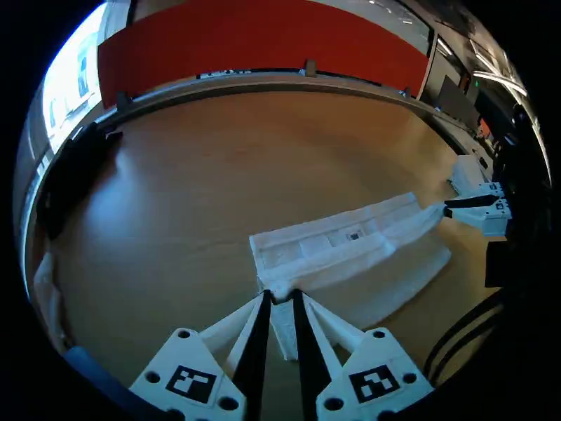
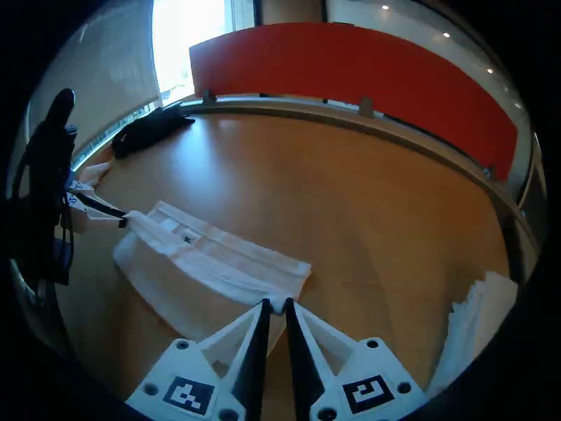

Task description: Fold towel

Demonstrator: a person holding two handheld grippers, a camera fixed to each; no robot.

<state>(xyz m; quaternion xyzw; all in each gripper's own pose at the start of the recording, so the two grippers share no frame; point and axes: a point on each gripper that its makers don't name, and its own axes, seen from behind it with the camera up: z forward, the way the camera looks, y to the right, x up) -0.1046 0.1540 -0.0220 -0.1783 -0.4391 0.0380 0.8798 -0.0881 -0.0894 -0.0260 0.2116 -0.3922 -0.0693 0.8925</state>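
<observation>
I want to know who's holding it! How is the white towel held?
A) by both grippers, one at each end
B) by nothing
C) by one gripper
A: the left gripper and the right gripper each pinch one end of the white towel.

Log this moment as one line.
left claw: shut on white towel end | right claw: shut on opposite end | towel: stretched between claws over wooden table

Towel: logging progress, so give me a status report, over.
Left gripper shut on white towel corner. Right gripper shut on opposite end. It stretches between them, part-folded on wooden table. Path unobstructed.
</observation>
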